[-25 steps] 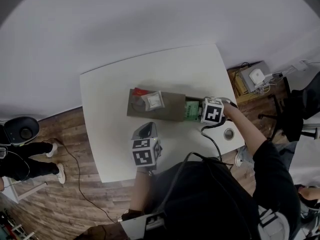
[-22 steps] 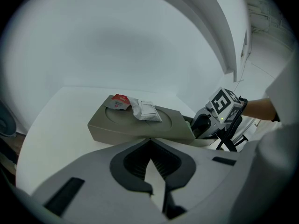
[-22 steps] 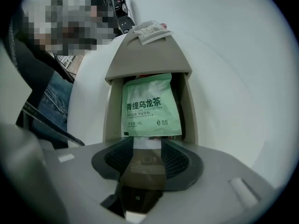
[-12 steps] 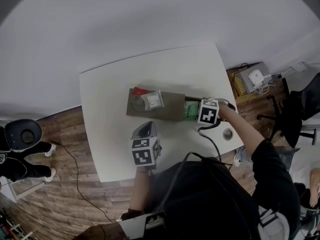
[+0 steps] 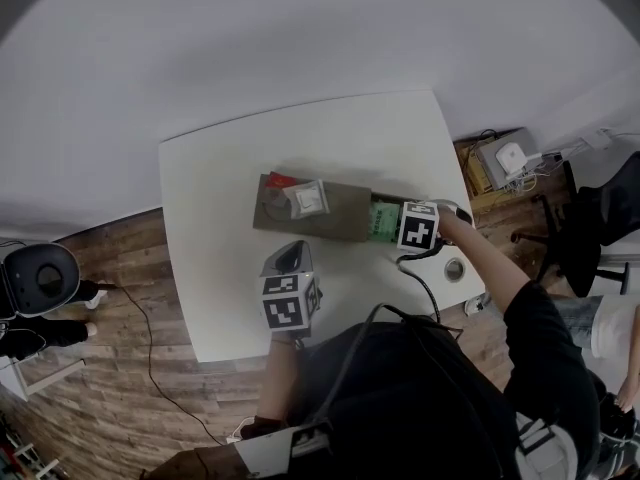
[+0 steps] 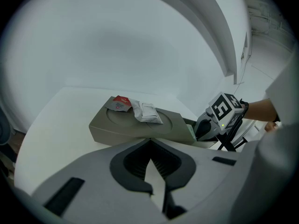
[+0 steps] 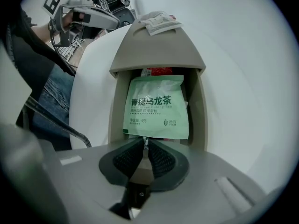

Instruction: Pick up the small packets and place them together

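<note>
Green tea packet [image 7: 156, 107]: flat sachet, lying printed face up in the open end recess of the grey-brown box [image 7: 159, 50]. Expect it to be light, thin and floppy, with a smooth wrapper that may slip; the sealed near edge looks like your firmest hold. Your right claw [image 7: 145, 141] is closing on that edge, which sits between its tips. The recess walls flank the packet closely on both sides, so draw it straight back toward you, not sideways. A red packet [image 7: 161, 71] lies just behind it.

Red sachet [image 6: 120, 102] and white sachet [image 6: 148, 112]: resting side by side on the box lid, the likely gathering spot.

Left claw [image 6: 150, 141]: closed and empty, held over bare desk [image 5: 220, 198] beside the box's long side, with open room around it.
</note>
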A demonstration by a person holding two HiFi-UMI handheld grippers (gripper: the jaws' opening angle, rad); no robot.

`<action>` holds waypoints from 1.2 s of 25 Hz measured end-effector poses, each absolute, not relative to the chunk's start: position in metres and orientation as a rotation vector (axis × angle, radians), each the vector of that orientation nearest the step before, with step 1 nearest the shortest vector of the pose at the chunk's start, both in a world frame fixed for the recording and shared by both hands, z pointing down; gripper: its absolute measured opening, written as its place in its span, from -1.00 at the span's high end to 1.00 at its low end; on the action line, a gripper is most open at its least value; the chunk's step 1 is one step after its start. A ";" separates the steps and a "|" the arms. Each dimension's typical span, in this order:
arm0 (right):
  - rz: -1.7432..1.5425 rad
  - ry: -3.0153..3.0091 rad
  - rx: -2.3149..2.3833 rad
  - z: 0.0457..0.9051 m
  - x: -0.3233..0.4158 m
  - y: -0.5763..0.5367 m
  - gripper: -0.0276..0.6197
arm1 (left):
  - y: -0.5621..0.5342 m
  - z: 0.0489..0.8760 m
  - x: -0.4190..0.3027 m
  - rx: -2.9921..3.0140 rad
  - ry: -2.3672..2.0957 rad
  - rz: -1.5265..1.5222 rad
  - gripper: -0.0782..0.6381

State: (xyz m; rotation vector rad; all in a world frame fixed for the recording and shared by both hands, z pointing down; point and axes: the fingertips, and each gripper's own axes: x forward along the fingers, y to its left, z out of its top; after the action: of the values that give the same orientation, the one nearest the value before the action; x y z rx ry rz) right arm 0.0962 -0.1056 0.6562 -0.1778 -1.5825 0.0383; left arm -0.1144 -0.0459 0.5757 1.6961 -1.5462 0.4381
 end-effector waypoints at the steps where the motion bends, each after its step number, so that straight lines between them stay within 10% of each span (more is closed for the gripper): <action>1: 0.043 -1.584 -0.181 0.656 0.096 -0.105 0.81 | -0.046 0.576 -0.115 1.696 -1.546 0.438 0.79; 30: 0.017 -1.609 -0.054 0.598 0.137 -0.123 0.84 | -0.049 0.571 -0.113 1.718 -1.555 0.435 0.79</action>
State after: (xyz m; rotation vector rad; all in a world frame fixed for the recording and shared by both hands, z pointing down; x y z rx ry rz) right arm 0.1374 -0.1227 0.5981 -0.0538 -1.6090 0.0168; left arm -0.1131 -0.0485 0.5708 1.7180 -1.5553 0.4350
